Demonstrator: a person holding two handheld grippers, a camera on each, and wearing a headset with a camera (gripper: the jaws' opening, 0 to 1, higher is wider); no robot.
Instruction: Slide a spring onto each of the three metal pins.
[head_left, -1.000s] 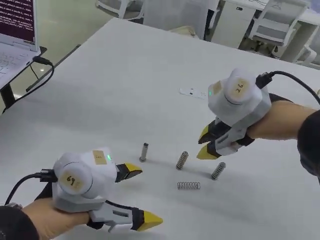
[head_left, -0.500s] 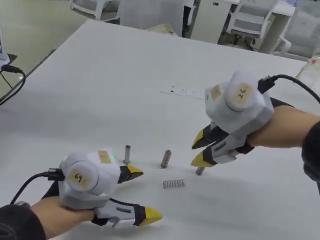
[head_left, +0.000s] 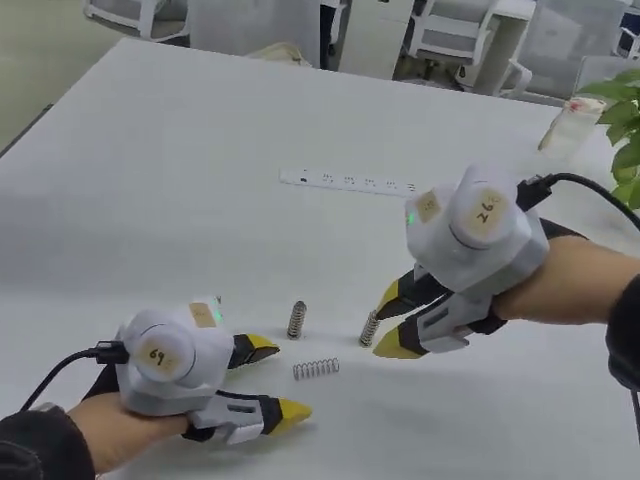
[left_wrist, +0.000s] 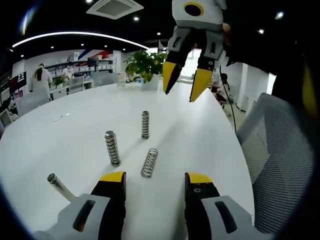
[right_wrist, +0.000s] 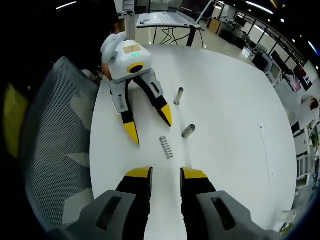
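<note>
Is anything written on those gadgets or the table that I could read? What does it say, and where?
"69": handwritten on the round label on top of the left tongs.
"26": handwritten on the round label on top of the right tongs.
Small tan stickers beside each: too blurred to read.

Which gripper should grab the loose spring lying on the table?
Left, probably. The left gripper sits low with its jaws open, and the spring lies just ahead, in line with the gap between them. The right gripper hangs raised above the table.
</note>
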